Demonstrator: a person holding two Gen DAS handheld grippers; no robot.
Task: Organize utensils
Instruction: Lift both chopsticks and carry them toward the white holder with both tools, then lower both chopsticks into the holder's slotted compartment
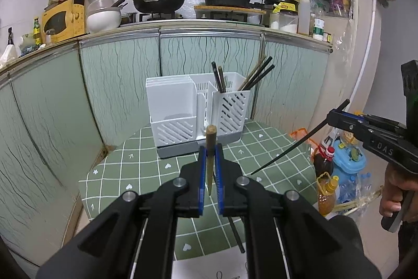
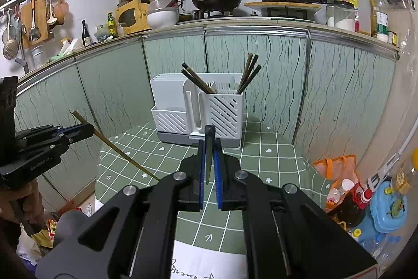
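Note:
My left gripper (image 1: 210,148) is shut on a brown wooden chopstick (image 1: 210,134), whose thick end sticks up past the fingertips. My right gripper (image 2: 209,143) is shut on a black chopstick (image 2: 209,137). Each view shows the other tool: the right gripper (image 1: 331,113) carries its black chopstick (image 1: 292,148) slanting down to the left, and the left gripper (image 2: 90,128) carries its brown chopstick (image 2: 117,149) slanting down to the right. Ahead of both, a white slotted utensil holder (image 1: 183,106) (image 2: 177,106) stands on the green checked table (image 1: 146,166) (image 2: 261,164). Several dark chopsticks (image 1: 257,77) (image 2: 248,75) stand in its tall compartments.
Another dark chopstick (image 1: 236,234) lies on the table under my left gripper. White paper (image 2: 209,263) lies at the near edge. Green cabinet doors (image 1: 117,85) stand close behind the table. Bottles (image 1: 325,198) and a blue toy (image 2: 389,208) crowd the floor on the right.

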